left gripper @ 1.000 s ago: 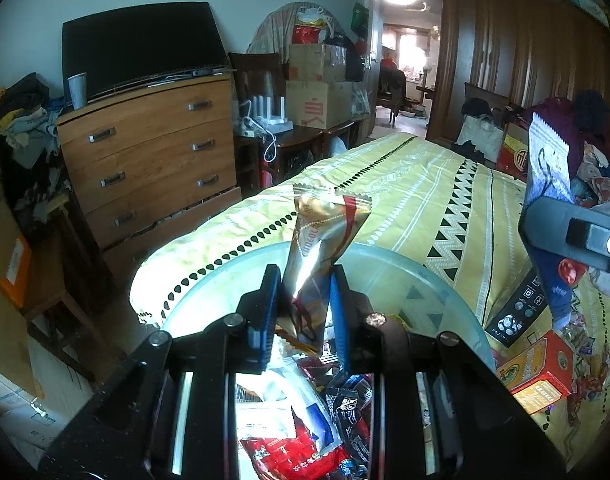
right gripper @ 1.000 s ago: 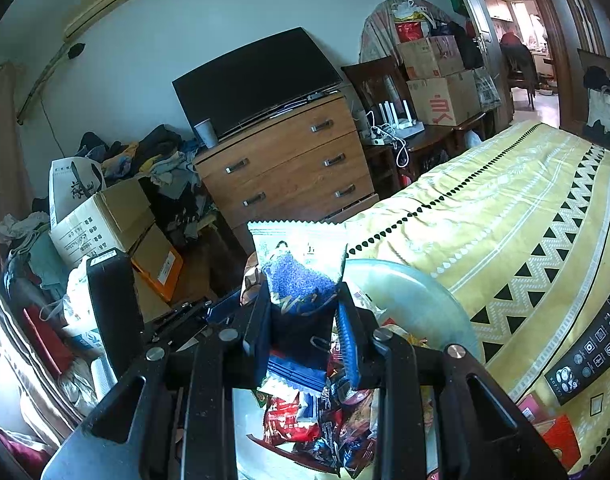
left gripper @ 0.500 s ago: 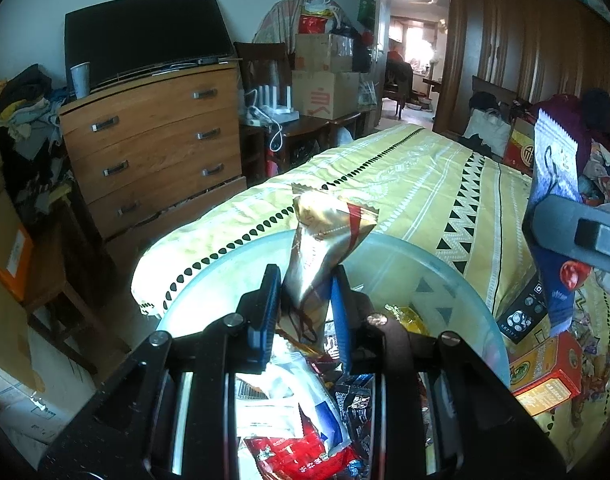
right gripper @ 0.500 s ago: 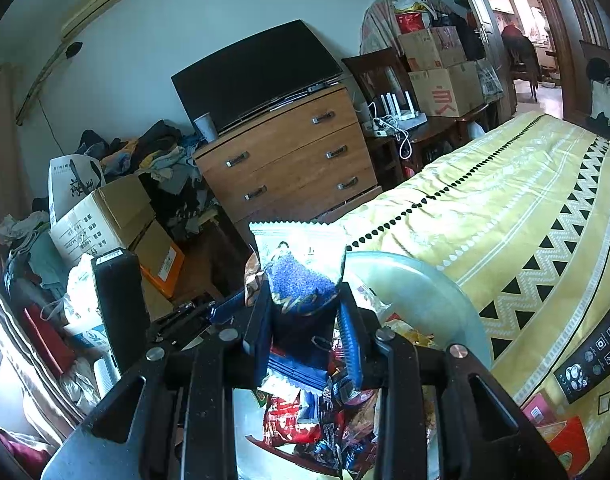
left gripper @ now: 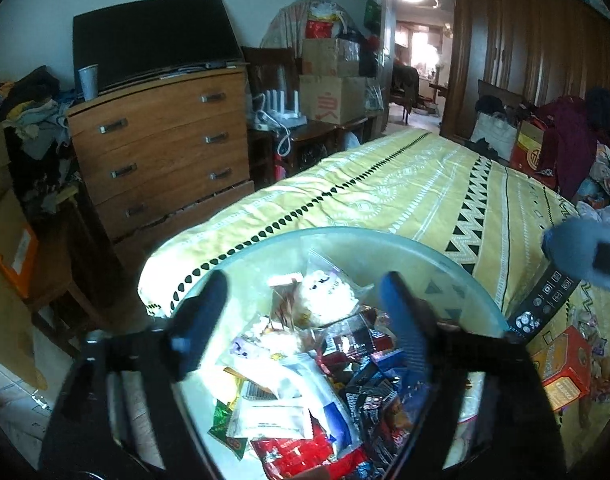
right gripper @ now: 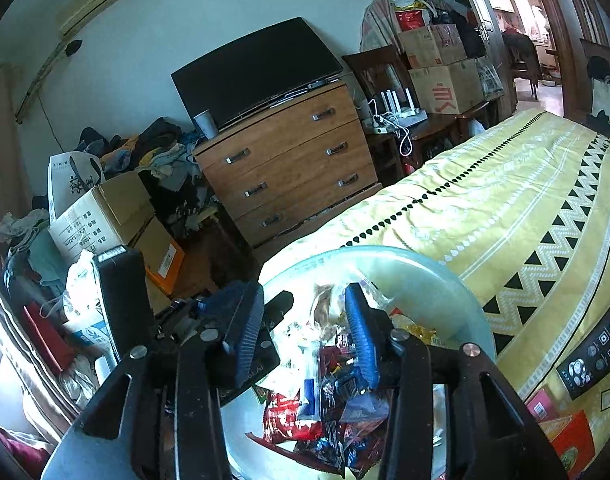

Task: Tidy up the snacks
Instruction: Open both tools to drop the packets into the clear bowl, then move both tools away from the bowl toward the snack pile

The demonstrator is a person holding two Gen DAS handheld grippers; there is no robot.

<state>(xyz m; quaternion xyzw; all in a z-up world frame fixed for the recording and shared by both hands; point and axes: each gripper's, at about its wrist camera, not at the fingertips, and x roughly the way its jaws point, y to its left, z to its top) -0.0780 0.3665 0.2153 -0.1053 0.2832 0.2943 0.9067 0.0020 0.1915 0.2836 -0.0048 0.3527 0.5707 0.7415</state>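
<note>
While both grippers hang over the bowl, the scene lists as follows.

Bed (left gripper: 405,196): yellow patterned cover; its near corner drops off just behind the bowl's far rim, and a wide bare stretch of cover runs away to the right of the bowl.

Dresser (right gripper: 289,164): wooden, three drawers, standing off the bed's foot corner with a strip of floor between; a dark television (right gripper: 257,68) leans on top.

Cardboard boxes (right gripper: 105,216): stacked on the floor left of the bowl, crowding that side.

Bowl (left gripper: 445,256): pale glass, round, on the bed near its corner edge; the far inner wall is bare, the near half is heaped.

Snacks (left gripper: 325,364): mixed packets piled inside the bowl, a clear bag of white pieces (left gripper: 329,296) topmost toward the far side, red and dark wrappers nearer; none cross the rim as far as can be seen.

Left gripper (left gripper: 305,320): jaws spread wide, nothing between them, both tips above the pile and inside the rim line.

Right gripper (right gripper: 301,332): jaws apart, holding nothing, tips over the pile's left part, the left finger close to the bowl's left rim.

Remote (left gripper: 541,304): black, lying on the cover just right of the bowl's rim.

Orange box (left gripper: 565,364): on the cover beside the remote, nearer the camera.
</note>
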